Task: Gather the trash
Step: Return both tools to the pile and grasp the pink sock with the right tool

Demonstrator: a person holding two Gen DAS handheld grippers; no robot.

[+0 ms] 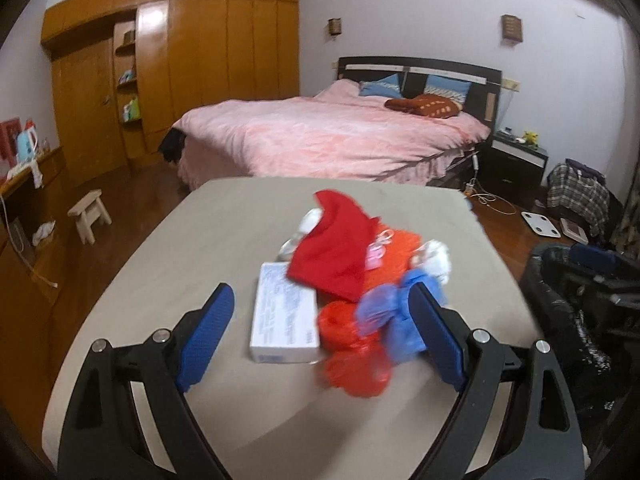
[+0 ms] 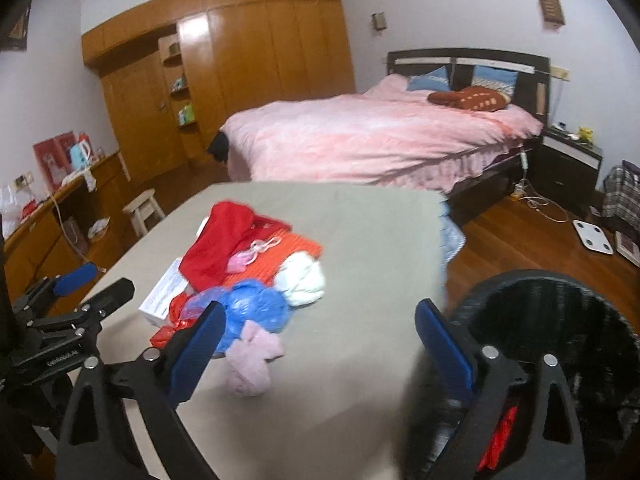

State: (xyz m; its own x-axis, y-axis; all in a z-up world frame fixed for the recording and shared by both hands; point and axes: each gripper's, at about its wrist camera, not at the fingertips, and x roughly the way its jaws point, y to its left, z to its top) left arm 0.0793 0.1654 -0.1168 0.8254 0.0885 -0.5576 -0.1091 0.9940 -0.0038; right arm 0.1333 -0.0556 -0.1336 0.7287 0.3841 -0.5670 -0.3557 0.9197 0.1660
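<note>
A bedroom was seen from both wrist cameras, with a bed [image 1: 332,136] under a pink cover against the far wall and a tall wooden wardrobe [image 1: 192,60] to its left. In front of the bed a table [image 1: 224,240] with a beige top took up the middle of both views, and beside its right edge a black mesh bin [image 2: 556,320] lined with a dark bag was placed on the wooden floor; something red was glimpsed low inside it in the right wrist view. The trash was gathered in one loose heap near the middle of the table: a red cloth [image 1: 332,248] was draped over the top, an orange ribbed sheet [image 2: 288,254] lay under it, and a white flat box [image 1: 284,320] rested at the heap's left side. A blue plastic bag [image 2: 252,308] and a crumpled red plastic bag [image 1: 352,352] lay at the near edge, a white wad [image 2: 302,280] sat to the right, and a pink crumpled piece [image 2: 252,360] lay apart in front — nearest the right gripper [image 2: 316,344]. That gripper was held with its jaws spread wide and nothing between them. The left gripper [image 1: 324,324] was likewise spread wide, with the box and the plastic bags framed between its fingers, though no pinch on any of them was seen.
</note>
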